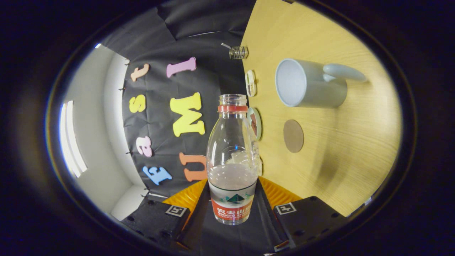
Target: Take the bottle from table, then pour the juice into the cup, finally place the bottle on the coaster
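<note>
My gripper is shut on a clear plastic bottle, both fingers pressing its labelled lower part. The bottle has no cap, a red ring sits at its neck, and pale juice fills about its lower third. The view is rolled on its side, so the wooden table rises to the right of the bottle. A pale grey cup with a handle stands on the table, beyond the fingers and right of the bottle's mouth, its opening facing away from the table. A round brown coaster lies between the cup and the fingers.
Two small patterned discs lie at the table's edge by the black cloth wall, one just beside the bottle's shoulder. A small glass object sits farther along that edge. A white wall stands left of the cloth.
</note>
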Demonstrator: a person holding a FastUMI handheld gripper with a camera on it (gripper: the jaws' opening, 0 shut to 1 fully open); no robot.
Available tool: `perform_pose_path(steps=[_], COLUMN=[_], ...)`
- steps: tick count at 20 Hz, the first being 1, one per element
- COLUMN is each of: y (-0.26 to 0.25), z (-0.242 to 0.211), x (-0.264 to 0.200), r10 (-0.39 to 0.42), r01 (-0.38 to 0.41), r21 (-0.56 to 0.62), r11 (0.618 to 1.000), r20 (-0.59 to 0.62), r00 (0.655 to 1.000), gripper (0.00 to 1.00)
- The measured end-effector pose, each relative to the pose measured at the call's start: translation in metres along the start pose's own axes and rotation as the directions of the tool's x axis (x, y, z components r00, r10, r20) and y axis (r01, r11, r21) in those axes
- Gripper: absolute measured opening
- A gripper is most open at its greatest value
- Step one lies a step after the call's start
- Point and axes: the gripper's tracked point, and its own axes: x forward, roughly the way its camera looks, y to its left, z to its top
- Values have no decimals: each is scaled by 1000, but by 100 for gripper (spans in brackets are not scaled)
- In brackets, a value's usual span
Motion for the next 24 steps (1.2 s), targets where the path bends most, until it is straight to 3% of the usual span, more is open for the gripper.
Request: perform_pose_path(steps=[14,24], y=[5,13], z=[-3,-3], x=[13,16], r10=[-1,50], r01=[2,-48], r21=[64,114], r11=[998,992], r20=[-15,-19], r00=[1000,999], gripper=[76,75])
